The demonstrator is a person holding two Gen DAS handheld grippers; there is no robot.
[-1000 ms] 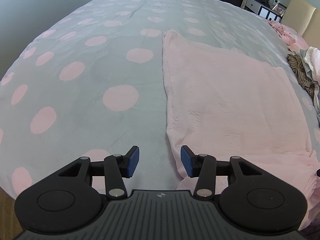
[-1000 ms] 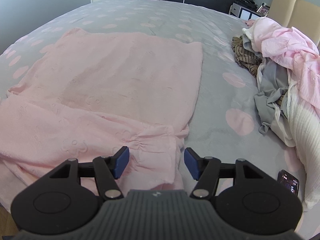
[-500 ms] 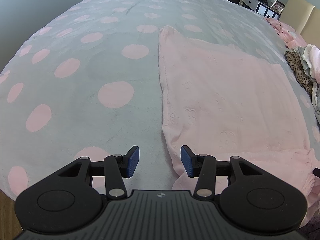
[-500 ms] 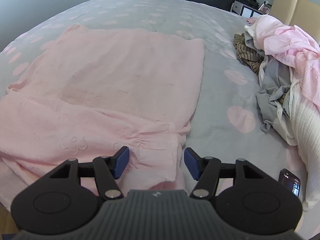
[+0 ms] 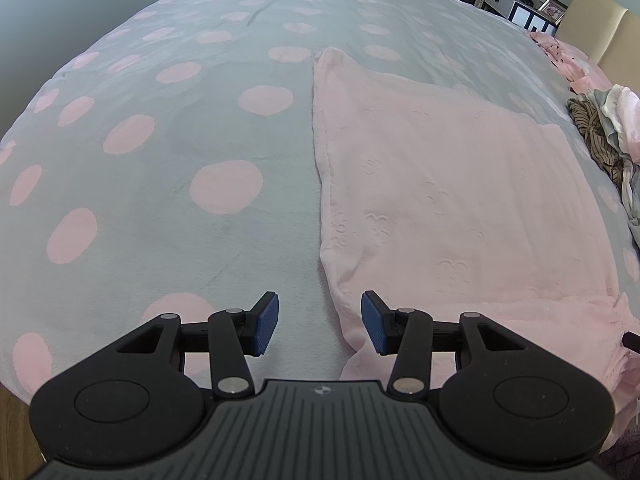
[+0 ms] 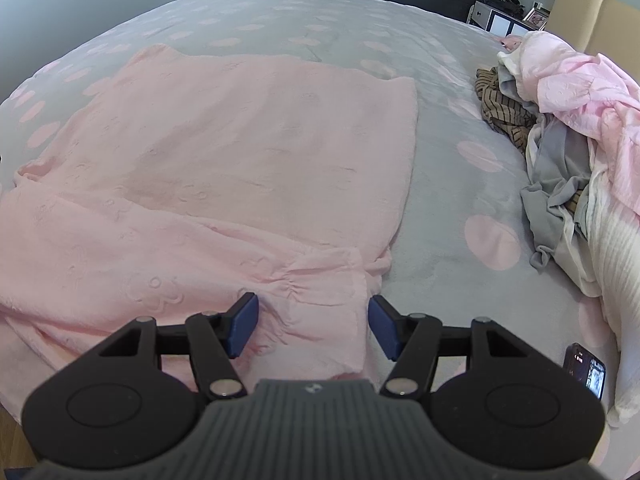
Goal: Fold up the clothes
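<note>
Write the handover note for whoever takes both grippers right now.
Left gripper: jaws open, empty, at the left near edge of the pink garment.
Right gripper: jaws open, empty, over the garment's gathered cuff.
The garment lies spread flat on the dotted bedspread; unfolded clothes pile waits at right, phone nearby.
Done: laid out. Left: every fold, then the pile.

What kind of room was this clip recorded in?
Almost certainly a home bedroom: a large bed under a grey bedspread with pink dots, a padded beige headboard, and a pile of unfolded laundry beside the pink garment spread out flat.
</note>
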